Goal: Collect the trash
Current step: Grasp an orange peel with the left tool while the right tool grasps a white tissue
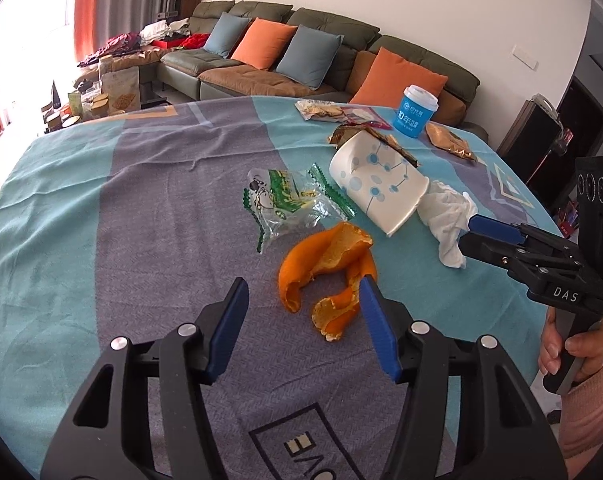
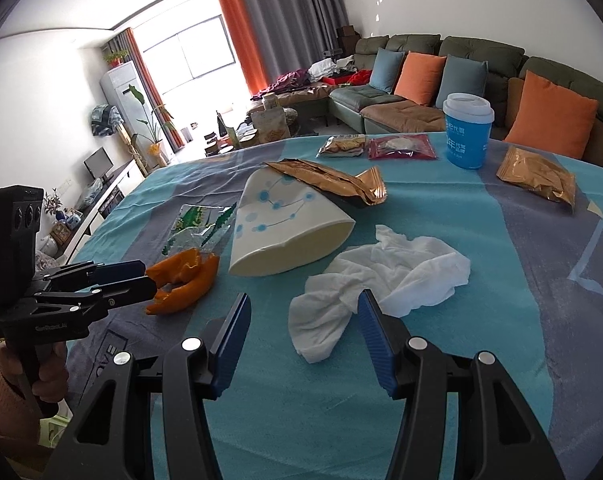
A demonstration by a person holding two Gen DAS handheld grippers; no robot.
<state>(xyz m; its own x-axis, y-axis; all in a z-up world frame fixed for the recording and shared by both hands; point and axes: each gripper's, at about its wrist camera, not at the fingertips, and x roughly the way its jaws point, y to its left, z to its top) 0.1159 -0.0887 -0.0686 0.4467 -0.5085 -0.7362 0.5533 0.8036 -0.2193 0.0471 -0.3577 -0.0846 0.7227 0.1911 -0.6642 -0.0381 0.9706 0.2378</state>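
Left wrist view: left gripper [image 1: 303, 292] jaws apart, empty, curled orange peel [image 1: 329, 268] at one o'clock beyond its tips. Right gripper [image 2: 305, 308] likewise spread, crumpled white tissue [image 2: 377, 280] at twelve o'clock, unheld, on the blue-and-grey tablecloth [image 2: 501, 340].

Bare tablecloth [image 1: 101, 240] is lying open left of the left gripper [image 1: 305, 296]. Ahead, orange peel [image 1: 329, 268] and clear wrapper [image 1: 285, 204] are blocking. Ahead of the right gripper [image 2: 305, 312], crumpled tissue [image 2: 381, 280] and tipped paper cup [image 2: 285, 236] are crowding; right of it, cloth is staying free.
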